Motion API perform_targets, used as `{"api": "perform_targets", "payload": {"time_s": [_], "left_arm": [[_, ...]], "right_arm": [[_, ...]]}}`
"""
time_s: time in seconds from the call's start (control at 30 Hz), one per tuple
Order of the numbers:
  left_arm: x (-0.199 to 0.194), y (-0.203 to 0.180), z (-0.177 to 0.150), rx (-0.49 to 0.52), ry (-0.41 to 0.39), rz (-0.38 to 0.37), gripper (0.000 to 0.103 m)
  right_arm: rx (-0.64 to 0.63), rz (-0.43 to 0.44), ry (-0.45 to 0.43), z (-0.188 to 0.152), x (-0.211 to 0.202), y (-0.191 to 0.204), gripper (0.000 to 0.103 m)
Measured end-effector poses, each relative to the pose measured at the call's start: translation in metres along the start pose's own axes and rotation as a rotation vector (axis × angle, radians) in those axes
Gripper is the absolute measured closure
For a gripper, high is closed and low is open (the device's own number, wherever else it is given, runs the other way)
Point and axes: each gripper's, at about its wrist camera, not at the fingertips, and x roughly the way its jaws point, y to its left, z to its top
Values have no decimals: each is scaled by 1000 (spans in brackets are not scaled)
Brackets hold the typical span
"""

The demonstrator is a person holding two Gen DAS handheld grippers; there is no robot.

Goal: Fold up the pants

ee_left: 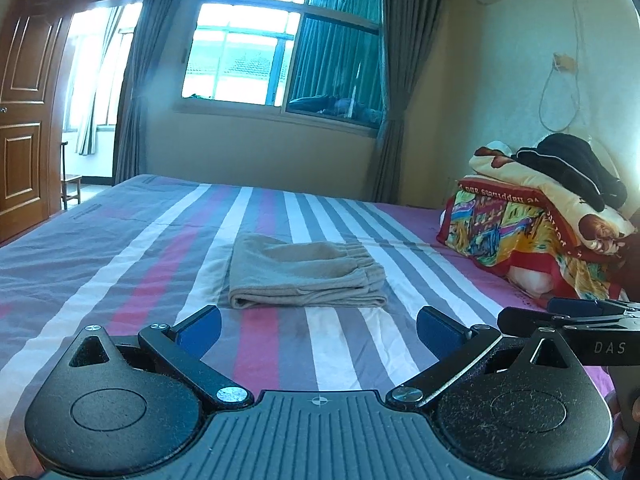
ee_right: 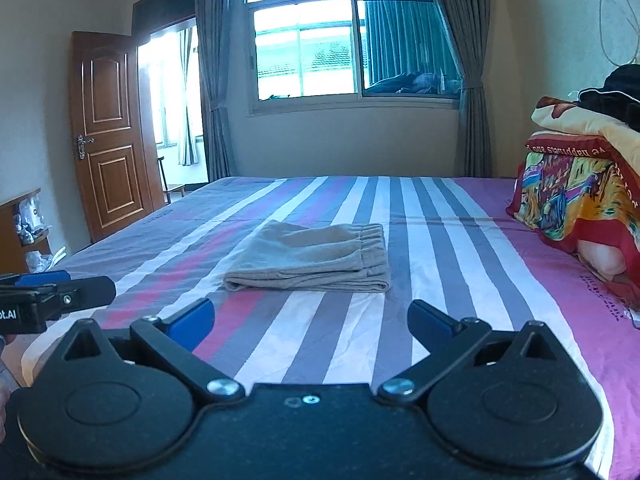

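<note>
Beige pants (ee_left: pixel 304 274) lie folded into a flat rectangle on the striped bed, waistband to the right; they also show in the right wrist view (ee_right: pixel 312 260). My left gripper (ee_left: pixel 319 330) is open and empty, held back from the pants near the bed's front edge. My right gripper (ee_right: pixel 310 320) is open and empty, also short of the pants. The right gripper's fingers (ee_left: pixel 560 312) show at the right of the left wrist view. The left gripper's fingers (ee_right: pixel 68 290) show at the left of the right wrist view.
The bed (ee_left: pixel 120 248) has a purple, grey, white and pink striped sheet. A stack of colourful folded blankets (ee_left: pixel 532 220) with dark clothing on top sits at the right. A wooden door (ee_right: pixel 108 132), window and curtains stand behind. A desk (ee_right: pixel 20 228) is at far left.
</note>
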Motion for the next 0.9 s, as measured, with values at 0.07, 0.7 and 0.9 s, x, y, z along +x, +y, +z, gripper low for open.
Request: {"api": "perform_targets", "payload": {"time_s": [0.07,0.7,0.9], "left_arm": [[0,-1,0,5,-1,0,0],[1,-1,2,13,-1,-12,0],[-1,-1,1,17,-5,-16,0]], "right_arm": [[4,-3,-1,1,1,-1,0],[3,-13,-10,-1,-1,3,0],[6,-17,-15,-1,-3,2,1]]}}
